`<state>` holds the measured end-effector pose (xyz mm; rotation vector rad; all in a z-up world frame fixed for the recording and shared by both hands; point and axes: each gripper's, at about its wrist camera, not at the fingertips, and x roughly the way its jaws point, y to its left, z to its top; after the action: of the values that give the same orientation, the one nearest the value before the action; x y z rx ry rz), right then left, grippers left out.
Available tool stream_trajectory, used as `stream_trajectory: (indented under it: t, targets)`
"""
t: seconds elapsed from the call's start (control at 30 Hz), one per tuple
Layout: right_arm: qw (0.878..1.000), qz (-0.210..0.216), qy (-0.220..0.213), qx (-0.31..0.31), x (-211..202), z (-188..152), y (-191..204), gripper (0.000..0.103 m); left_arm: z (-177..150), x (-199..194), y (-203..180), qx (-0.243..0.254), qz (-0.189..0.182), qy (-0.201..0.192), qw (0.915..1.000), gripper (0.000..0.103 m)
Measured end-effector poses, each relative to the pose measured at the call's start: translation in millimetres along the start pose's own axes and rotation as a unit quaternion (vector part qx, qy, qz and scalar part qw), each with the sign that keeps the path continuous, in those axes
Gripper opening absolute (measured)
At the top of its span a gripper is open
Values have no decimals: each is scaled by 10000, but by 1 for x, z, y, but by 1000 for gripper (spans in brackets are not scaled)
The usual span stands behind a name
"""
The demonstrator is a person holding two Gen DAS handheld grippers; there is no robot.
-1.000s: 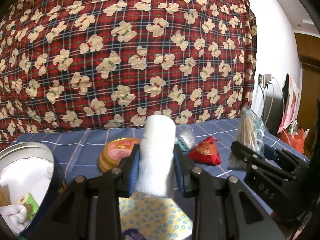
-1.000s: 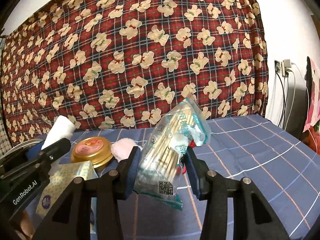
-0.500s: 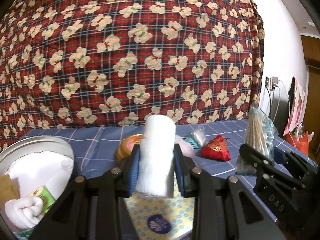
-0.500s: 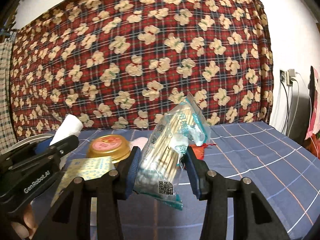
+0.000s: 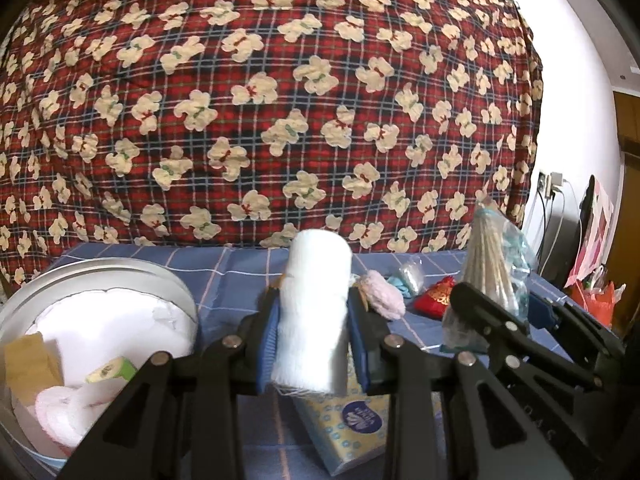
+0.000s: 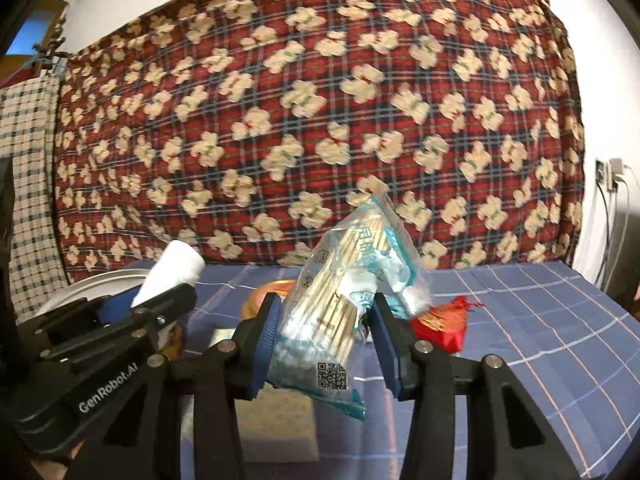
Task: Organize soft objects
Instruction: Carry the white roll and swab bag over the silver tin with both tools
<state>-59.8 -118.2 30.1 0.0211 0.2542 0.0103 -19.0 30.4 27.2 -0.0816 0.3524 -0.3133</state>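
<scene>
My left gripper (image 5: 314,312) is shut on a white gauze roll (image 5: 316,300) that stands upright between its blue pads, above the blue checked tablecloth. The right gripper (image 6: 326,320) is shut on a clear bag of cotton swabs (image 6: 344,300), also lifted off the table. In the left wrist view the swab bag (image 5: 490,264) and the right gripper show at the right. In the right wrist view the gauze roll (image 6: 172,276) shows at the left. A round metal tin (image 5: 176,292) at the lower left holds white padding, a rolled cloth and small packs.
A pink puff (image 5: 382,294), a red pouch (image 5: 436,300), a small clear wrapper (image 5: 410,280) and a yellow tissue pack (image 5: 348,428) lie on the cloth (image 6: 540,320). A gold tin (image 6: 272,292) sits behind the swab bag. A red bear-print quilt (image 5: 280,100) rises behind the table.
Both grippers have shifted left with their loads still held. The round tin has come further into the left wrist view, and the gold tin has slipped behind the held items.
</scene>
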Motion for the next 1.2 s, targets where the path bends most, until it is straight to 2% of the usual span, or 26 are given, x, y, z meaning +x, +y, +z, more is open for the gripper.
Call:
stream_trajectory:
  t: [0.17,0.27,0.57,0.83,1.0,1.2]
  targets:
    - [9995,263,-88,-133,-4,7,26,48,5,-16,17,-113,74,-104,9999,30]
    - [9988,416,-103,-218,-1,11,43,48,9,-25,29,-35,321,-177,9993,30]
    - [9954,876,-173,-359,11,20,92,48,16,-46,79,-209,926,-327,9950,30]
    - [9920,1174,-168,-433,22,23,130,48,18,-52,125,-458,1387,-289,9889,30]
    - [9899,1323,-152,-478,28,25,148,48,18,-51,142,-428,1621,-206,9856,30]
    - [9885,1424,-50,-497,41,27,166,48,15,-50,164,-599,1738,-88,9829,30]
